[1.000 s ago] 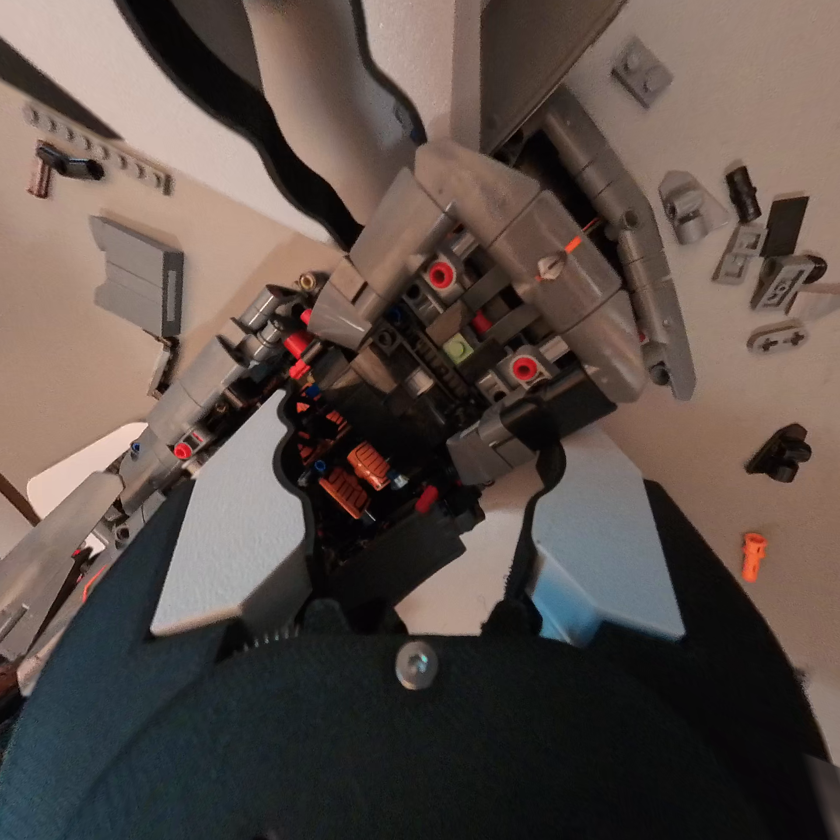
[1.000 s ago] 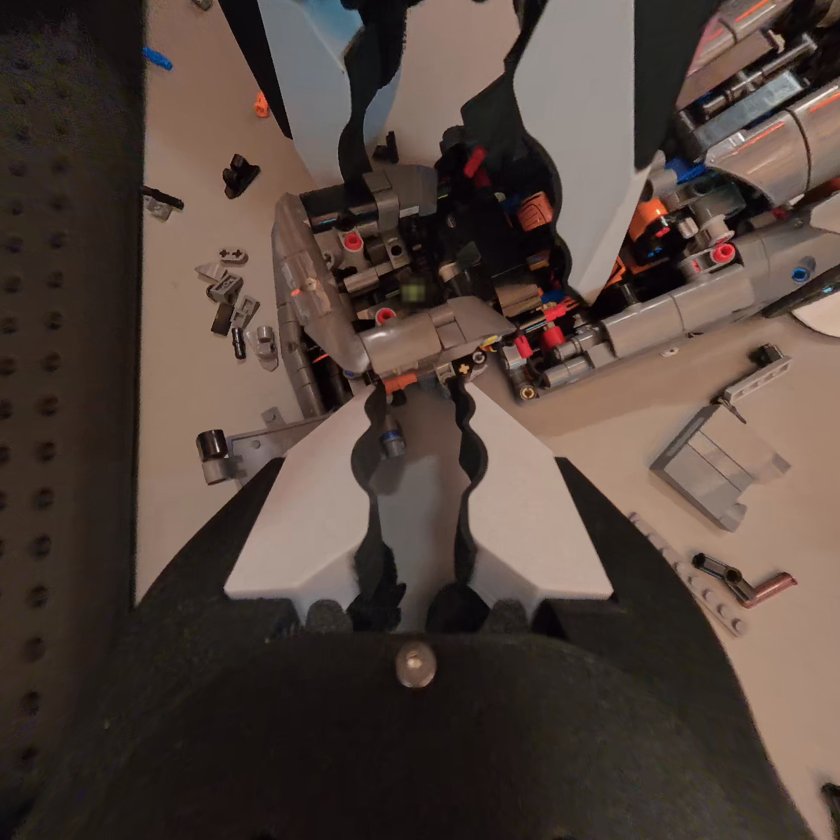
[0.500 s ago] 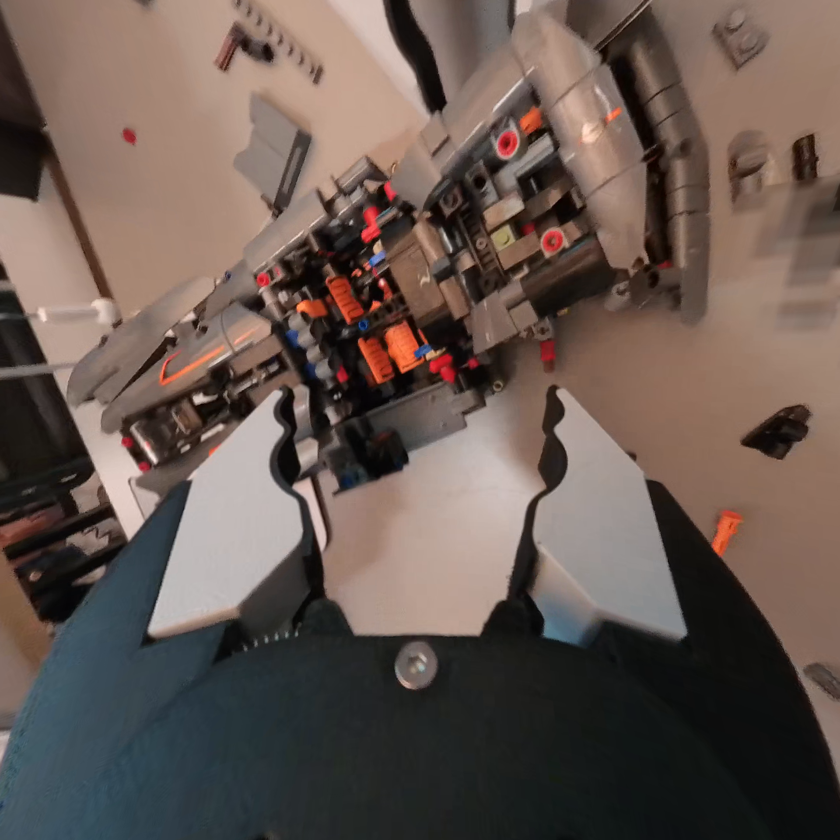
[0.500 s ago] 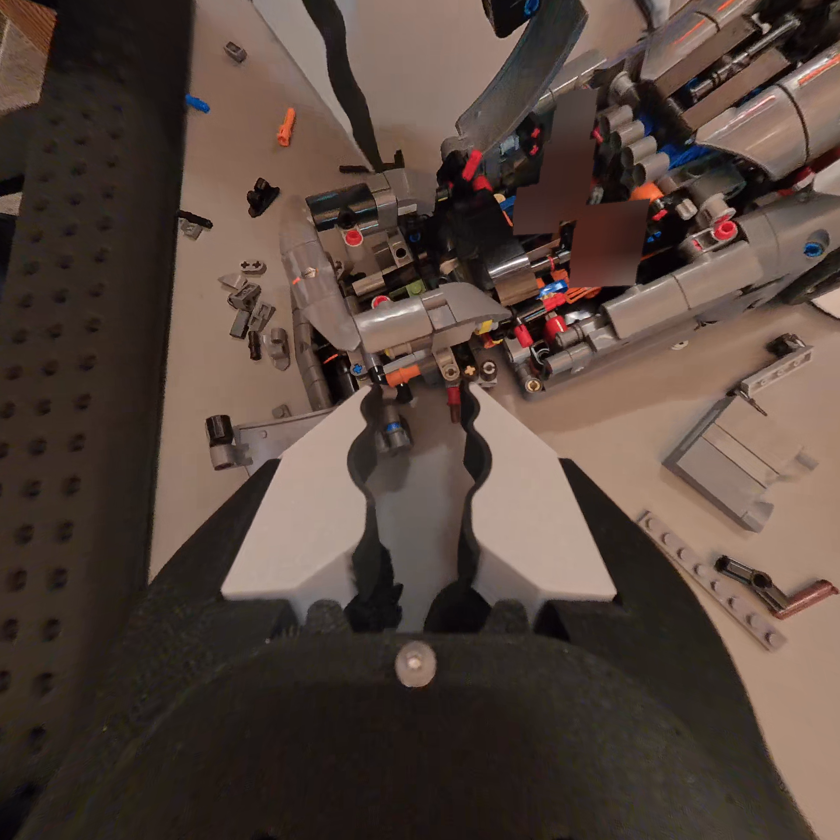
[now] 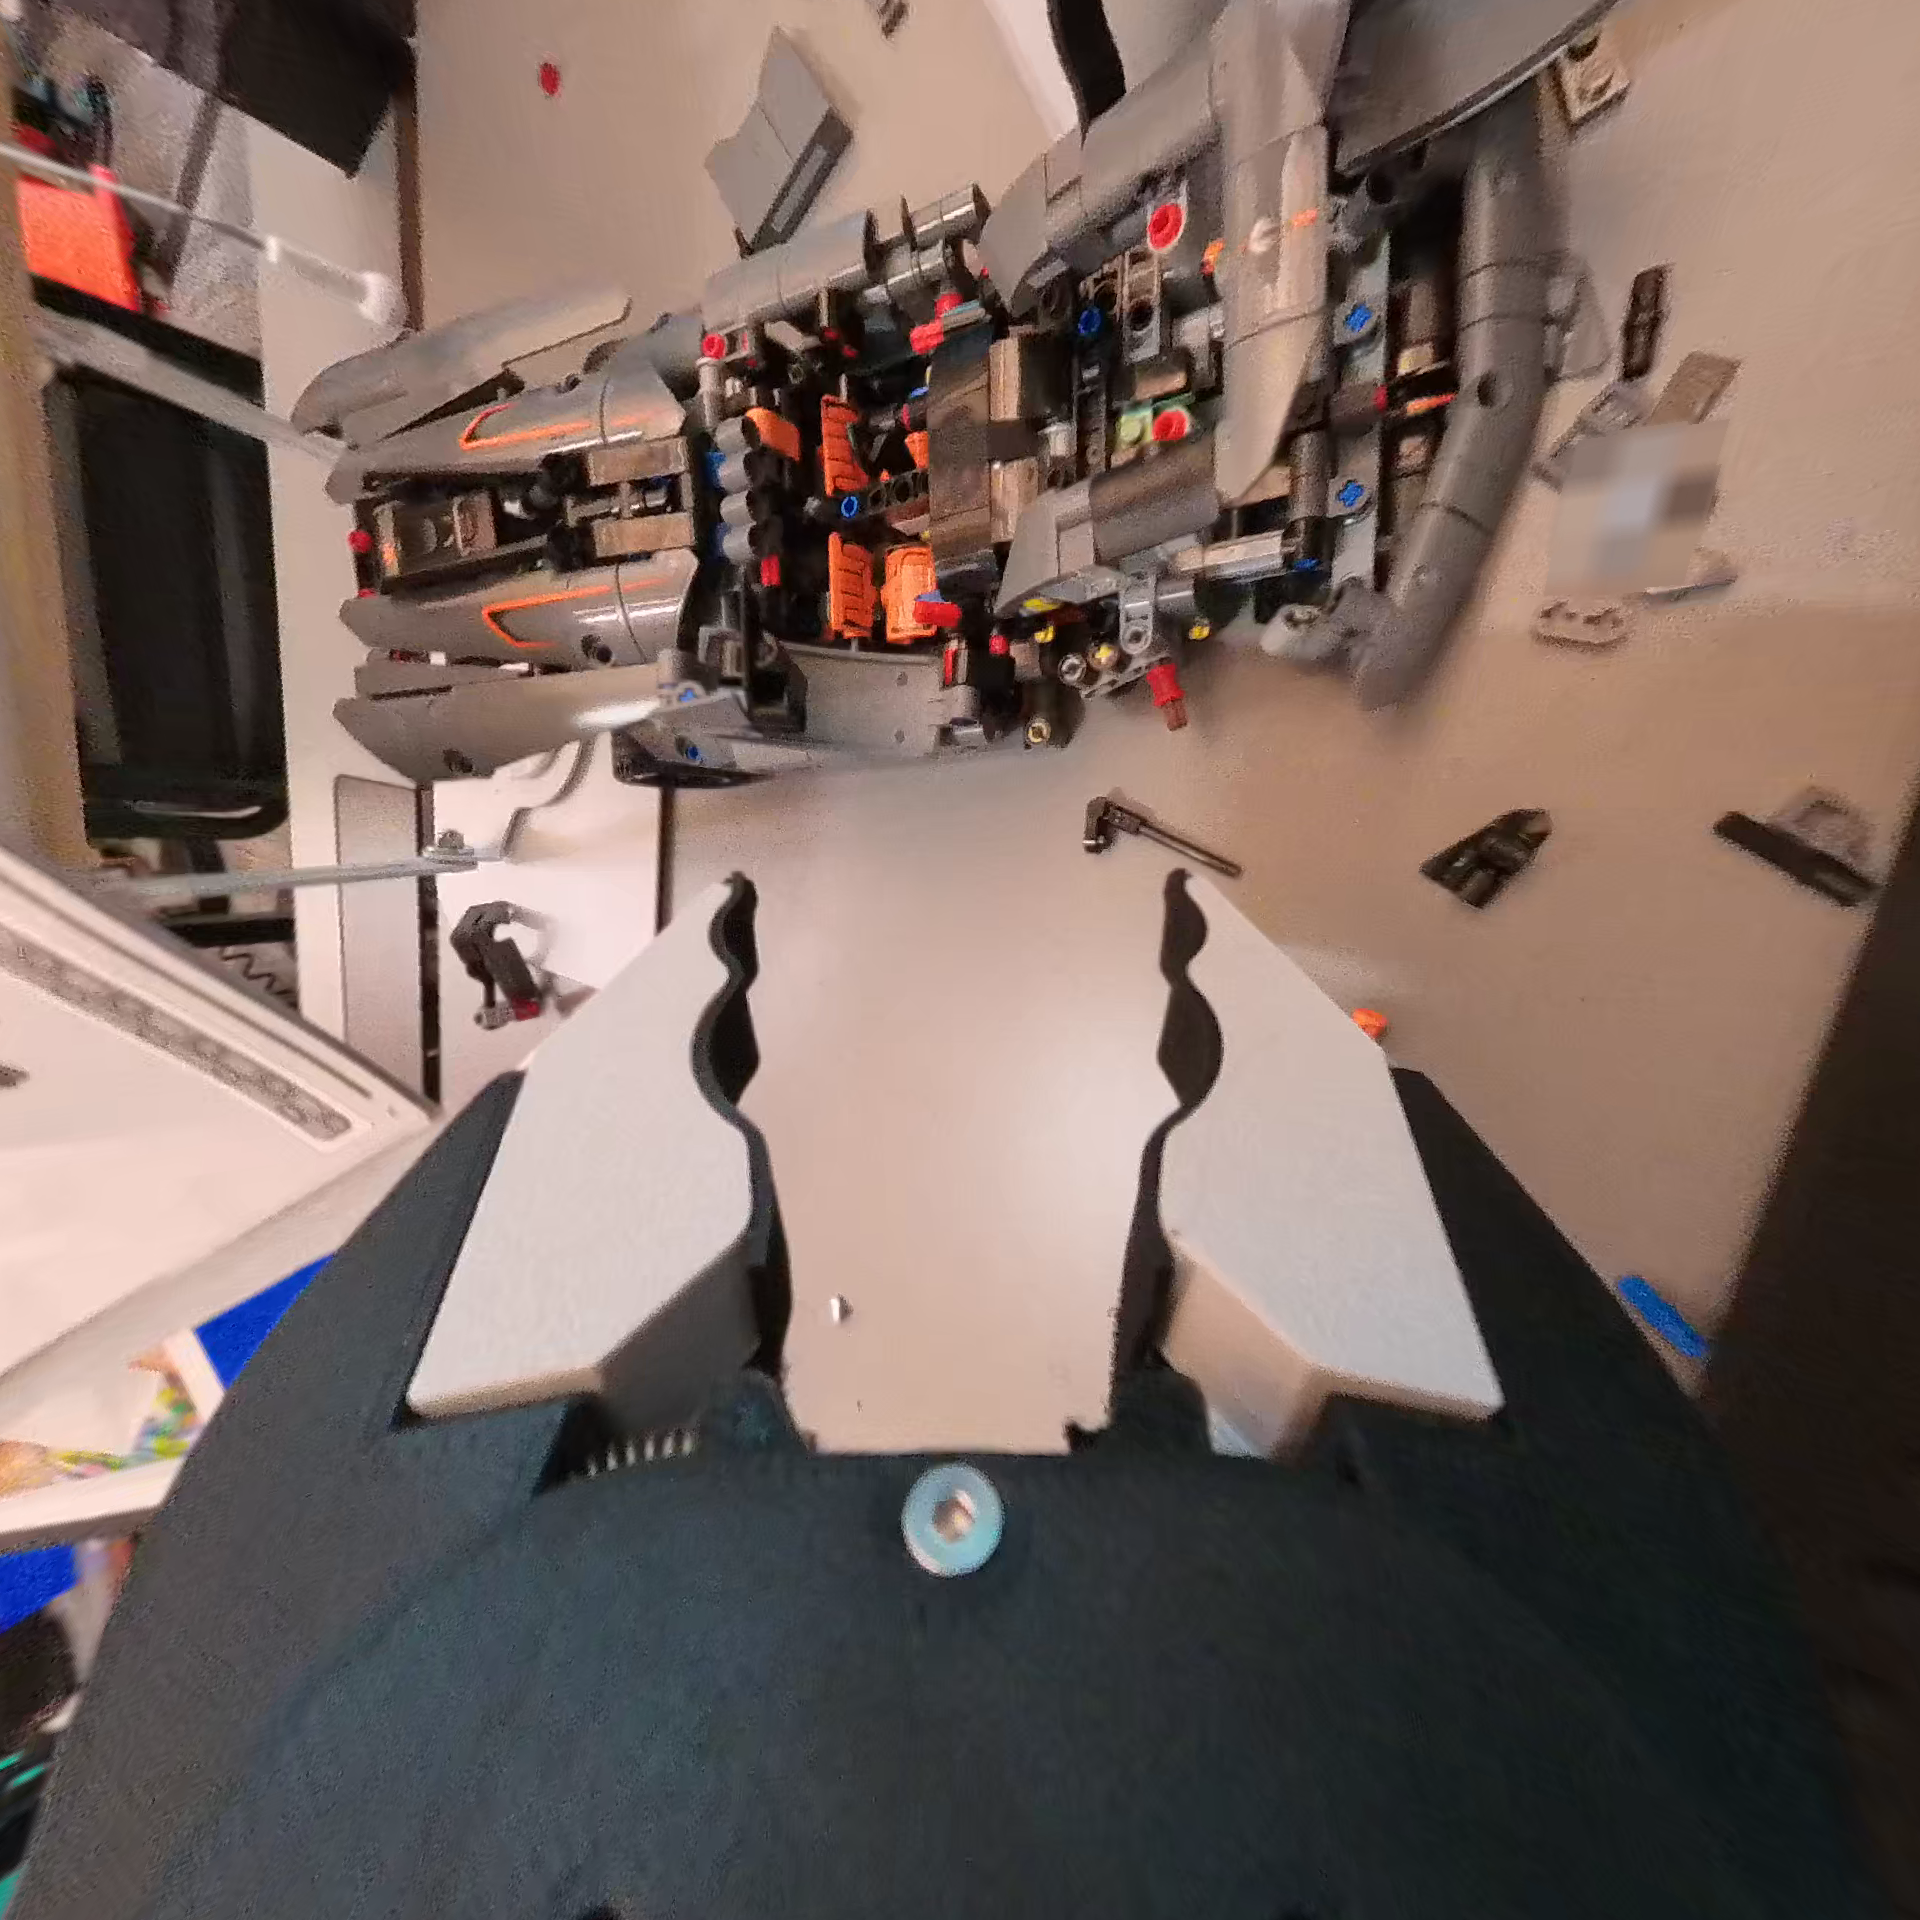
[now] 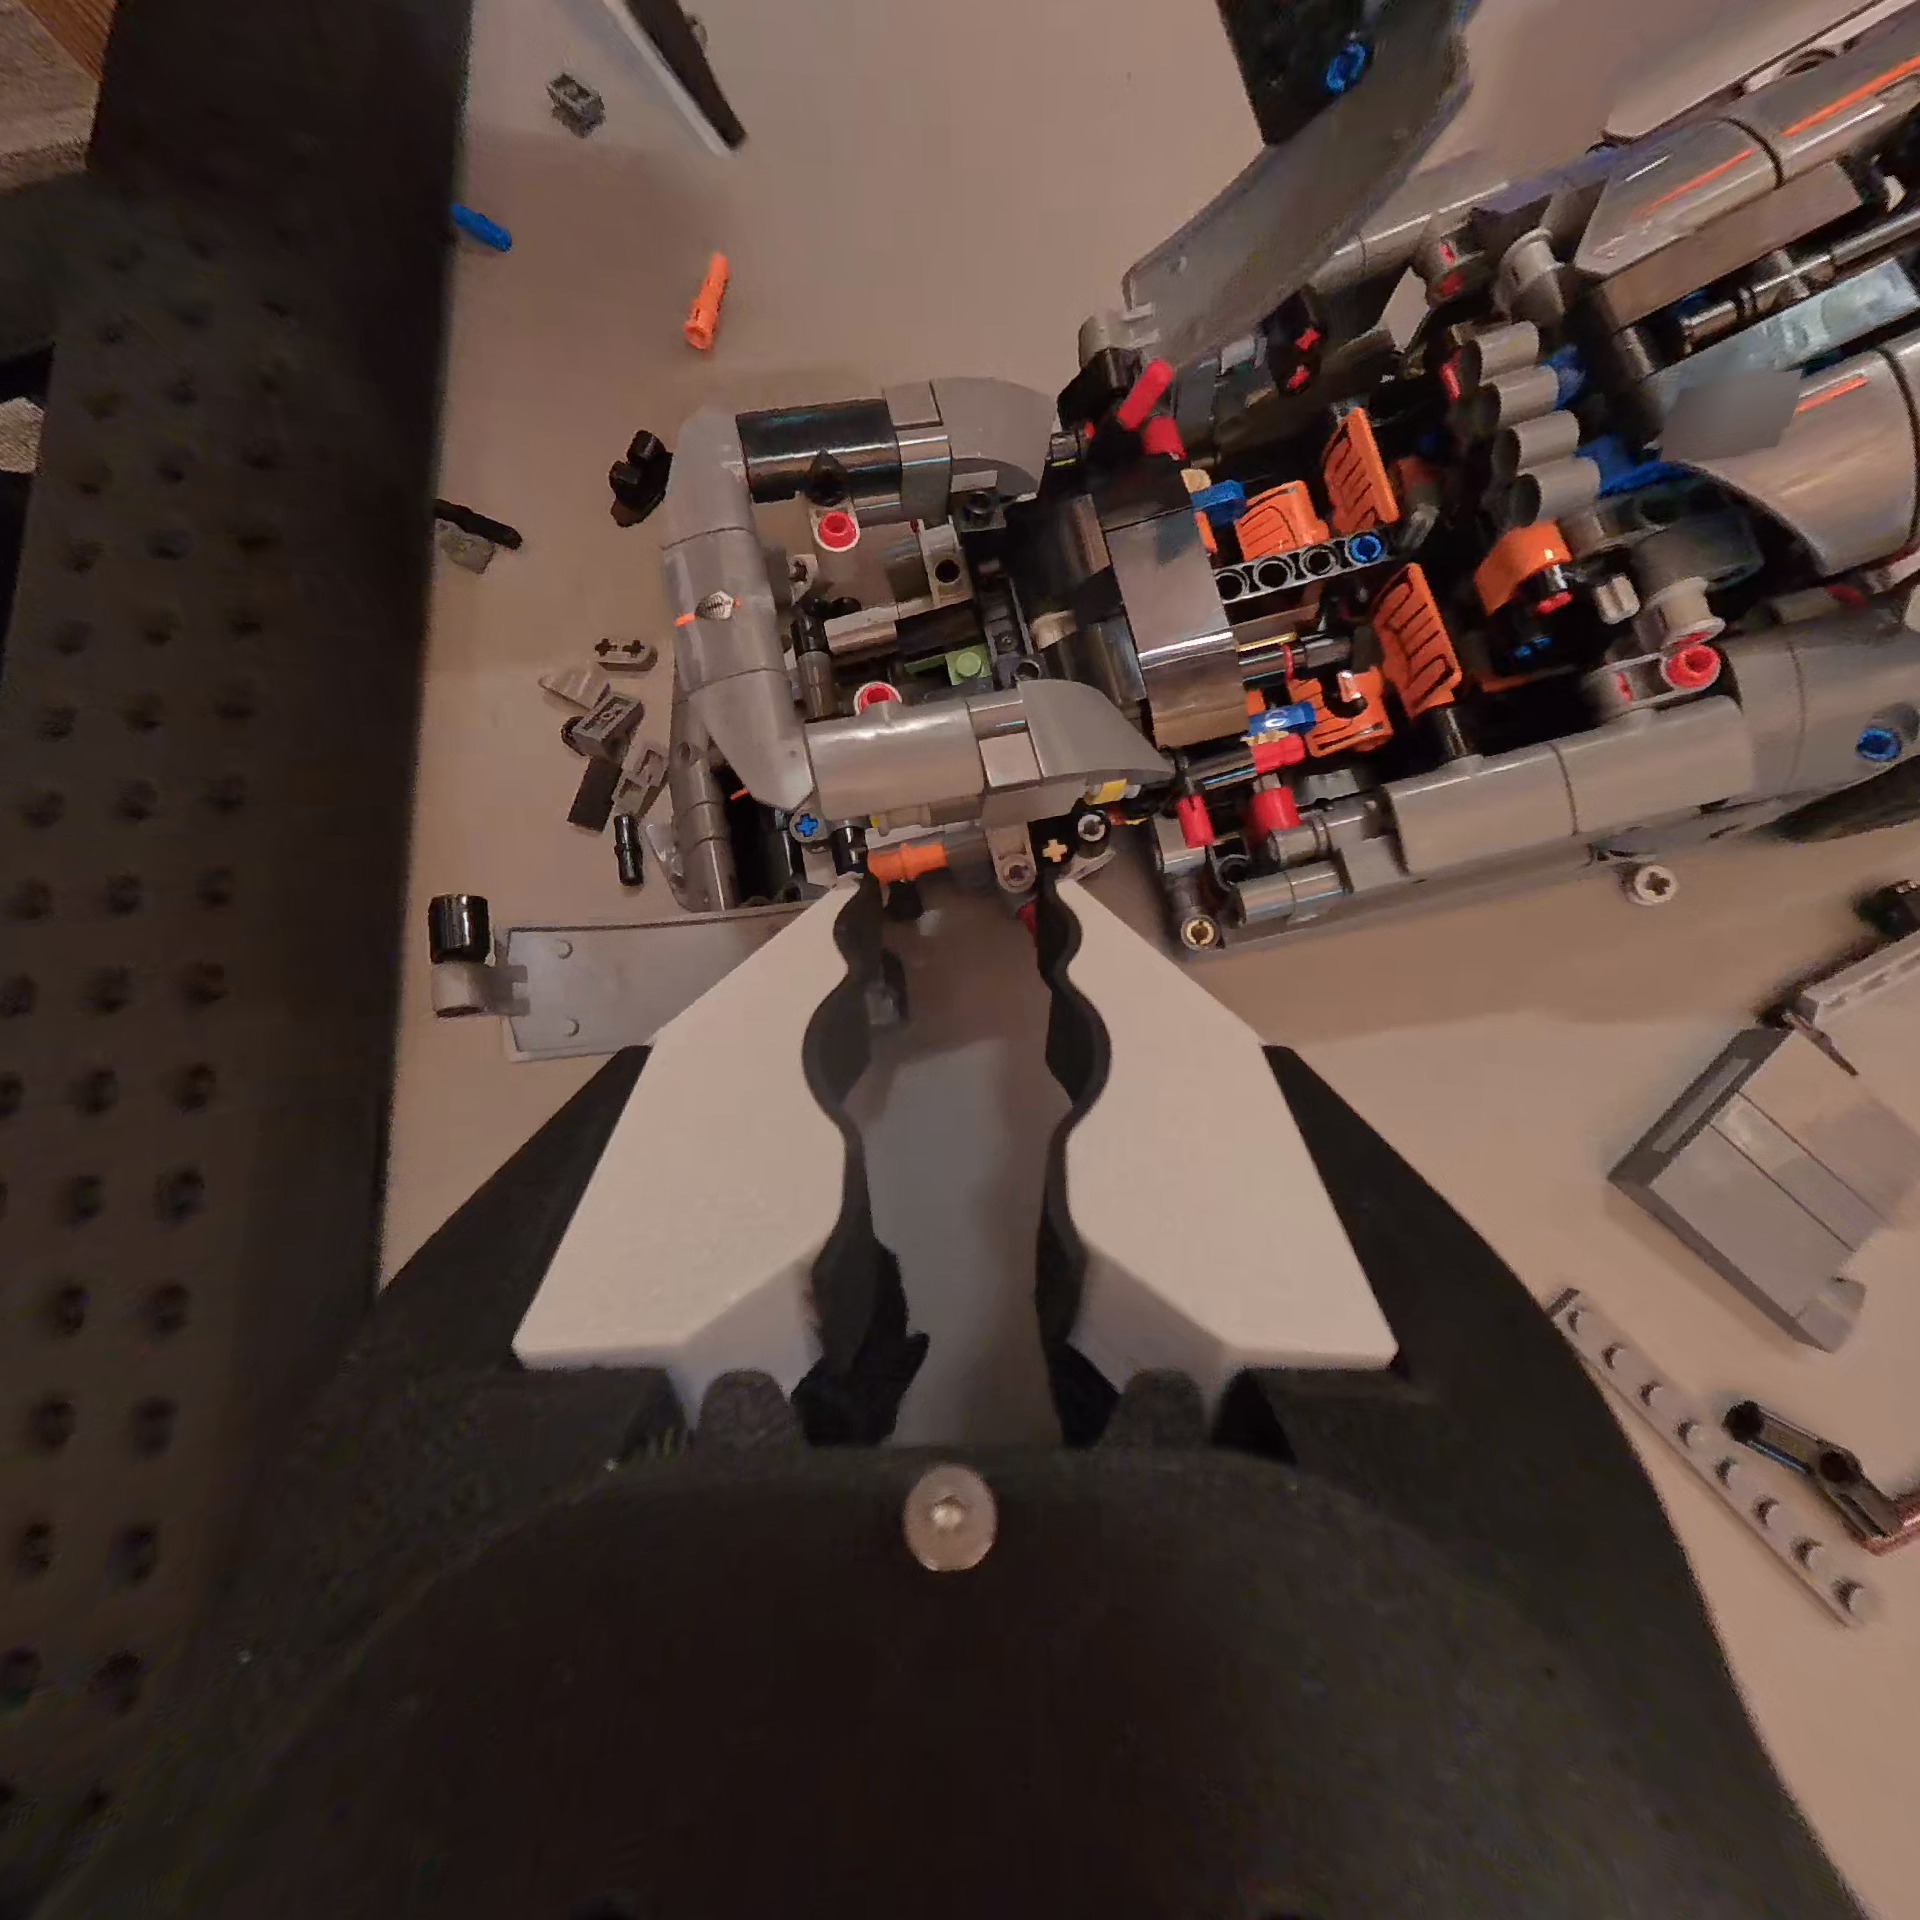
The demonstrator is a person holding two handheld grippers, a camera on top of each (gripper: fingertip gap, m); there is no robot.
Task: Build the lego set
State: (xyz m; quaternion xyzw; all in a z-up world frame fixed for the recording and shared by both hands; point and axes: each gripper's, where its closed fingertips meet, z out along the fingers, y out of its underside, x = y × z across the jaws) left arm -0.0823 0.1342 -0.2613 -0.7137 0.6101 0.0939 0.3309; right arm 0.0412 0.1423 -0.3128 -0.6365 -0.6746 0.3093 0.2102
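The lego model [image 5: 935, 499] is lying on the beige surface [image 5: 935, 1091], a long grey build with orange and red parts showing inside. In the left wrist view it is spanning the frame from 10 to 2 o'clock, well apart from the left hand-held gripper [image 5: 956, 894], which is hanging released with nothing between its wide-spread fingers. In the right wrist view the right hand-held gripper [image 6: 951, 894] is sitting at the model's near edge, its fingers narrowly parted around small pins there; I cannot tell whether it is grasping anything. Loose pieces are lying around: an orange pin [image 6: 707, 301] at 11 o'clock, a grey panel [image 6: 1766, 1174] at 4 o'clock, and a studded strip [image 6: 1704, 1455] beyond it.
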